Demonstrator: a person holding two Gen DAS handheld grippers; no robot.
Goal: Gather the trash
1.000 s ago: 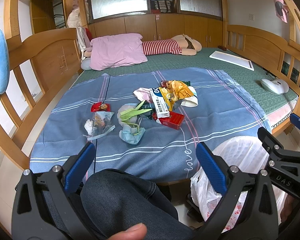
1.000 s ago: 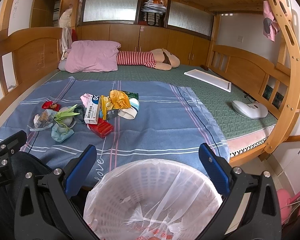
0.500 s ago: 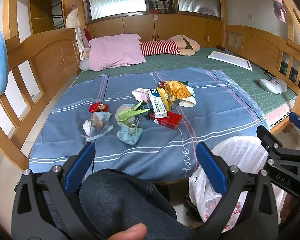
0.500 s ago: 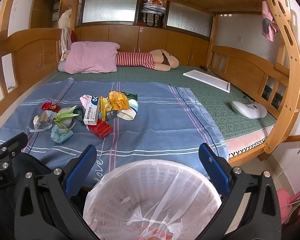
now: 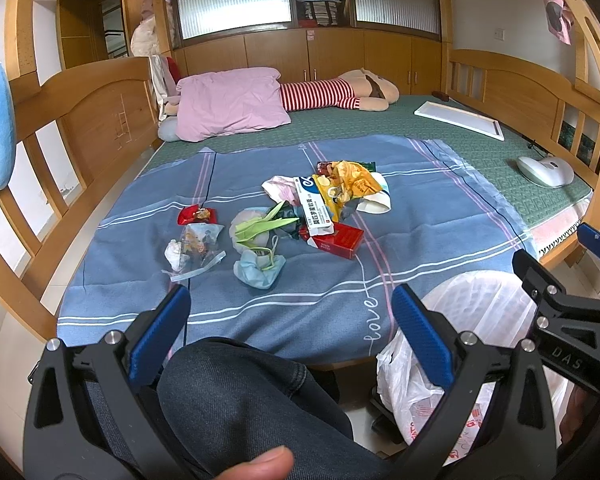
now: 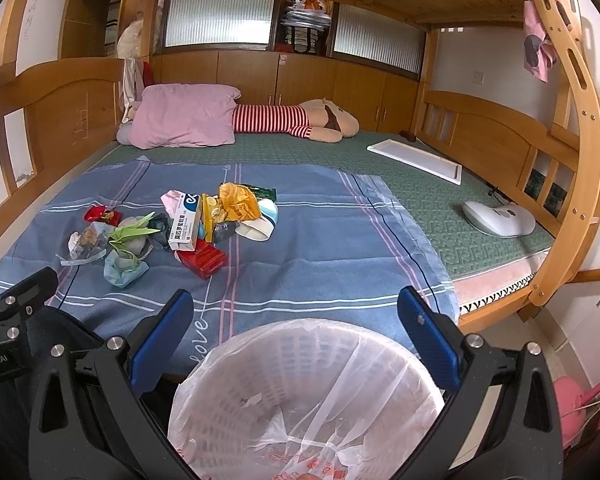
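Right wrist: open empty gripper point(image 6: 292, 324) above lined bin point(image 6: 312, 392).

Lying on the bed: one red box point(image 5: 337, 241), one white medicine box point(image 5: 311, 207), one yellow snack bag point(image 5: 346, 186), one blue face mask point(image 5: 258, 269), one pink pillow point(image 5: 231, 103); one lined waste basket point(image 6: 306, 396) standing below.
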